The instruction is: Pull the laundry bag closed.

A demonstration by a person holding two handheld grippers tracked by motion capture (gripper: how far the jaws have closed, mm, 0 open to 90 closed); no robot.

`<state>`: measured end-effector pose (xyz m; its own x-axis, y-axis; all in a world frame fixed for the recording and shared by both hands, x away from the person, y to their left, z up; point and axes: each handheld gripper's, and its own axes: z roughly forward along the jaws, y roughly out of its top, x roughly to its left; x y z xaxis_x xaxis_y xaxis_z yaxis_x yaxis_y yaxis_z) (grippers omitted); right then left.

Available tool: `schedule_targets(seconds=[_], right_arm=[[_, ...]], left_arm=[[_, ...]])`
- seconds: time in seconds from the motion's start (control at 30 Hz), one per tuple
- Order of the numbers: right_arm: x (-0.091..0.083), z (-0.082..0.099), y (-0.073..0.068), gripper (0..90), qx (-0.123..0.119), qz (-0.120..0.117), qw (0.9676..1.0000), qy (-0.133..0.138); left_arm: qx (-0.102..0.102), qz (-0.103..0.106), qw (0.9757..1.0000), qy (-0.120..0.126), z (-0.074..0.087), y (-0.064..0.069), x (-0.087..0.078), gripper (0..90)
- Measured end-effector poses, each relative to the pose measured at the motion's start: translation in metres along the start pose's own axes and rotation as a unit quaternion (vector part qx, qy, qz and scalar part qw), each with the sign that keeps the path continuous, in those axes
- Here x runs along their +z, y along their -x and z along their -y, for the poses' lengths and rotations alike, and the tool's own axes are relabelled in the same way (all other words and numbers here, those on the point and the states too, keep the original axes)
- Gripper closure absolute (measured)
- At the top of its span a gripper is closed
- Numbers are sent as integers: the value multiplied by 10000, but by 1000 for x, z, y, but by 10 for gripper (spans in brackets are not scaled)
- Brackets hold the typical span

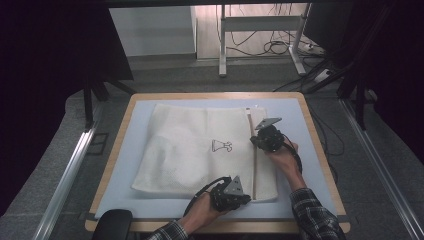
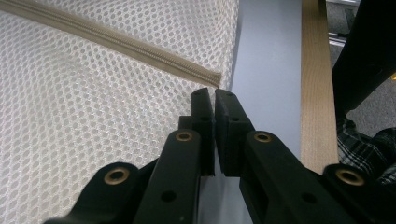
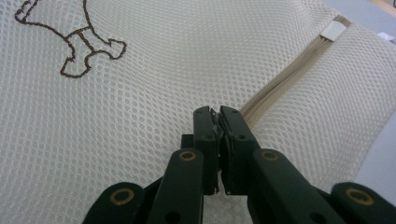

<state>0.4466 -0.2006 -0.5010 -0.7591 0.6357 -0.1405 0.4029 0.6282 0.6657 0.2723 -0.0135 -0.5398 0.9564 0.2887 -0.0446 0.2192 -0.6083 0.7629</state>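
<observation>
A white mesh bag [image 1: 195, 150] lies flat on the blue-grey mat [image 1: 295, 115], with a small brown outline figure [image 1: 221, 146] printed at its middle. A beige zipper [image 1: 254, 167] runs along its right side. My left gripper [image 1: 247, 199] rests at the bag's near edge, by the zipper's near end [image 2: 212, 77]. Its jaws [image 2: 214, 93] stand shut with the bag's edge [image 2: 232, 56] running in between them. My right gripper [image 1: 256, 142] sits on the zipper [image 3: 275, 86] farther up. Its jaws [image 3: 215, 113] are shut on a small pale piece at the zipper line, seemingly the pull.
The mat covers a table with a wooden rim [image 1: 320, 150] [image 2: 317, 93]. A white tab [image 3: 334, 30] marks the zipper's far end. A black rounded object [image 1: 112, 225] sits at the near left corner. Desk legs [image 1: 222, 40] and cables [image 1: 272, 47] lie beyond the table.
</observation>
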Motion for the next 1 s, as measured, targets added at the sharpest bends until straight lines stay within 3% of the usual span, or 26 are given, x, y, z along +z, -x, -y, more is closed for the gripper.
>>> schedule_targets(seconds=[1.0], right_arm=[[23, -17, 24, 855, 104, 127, 9998, -75]], left_arm=[[-6, -7, 10000, 8, 0, 0, 0, 869]])
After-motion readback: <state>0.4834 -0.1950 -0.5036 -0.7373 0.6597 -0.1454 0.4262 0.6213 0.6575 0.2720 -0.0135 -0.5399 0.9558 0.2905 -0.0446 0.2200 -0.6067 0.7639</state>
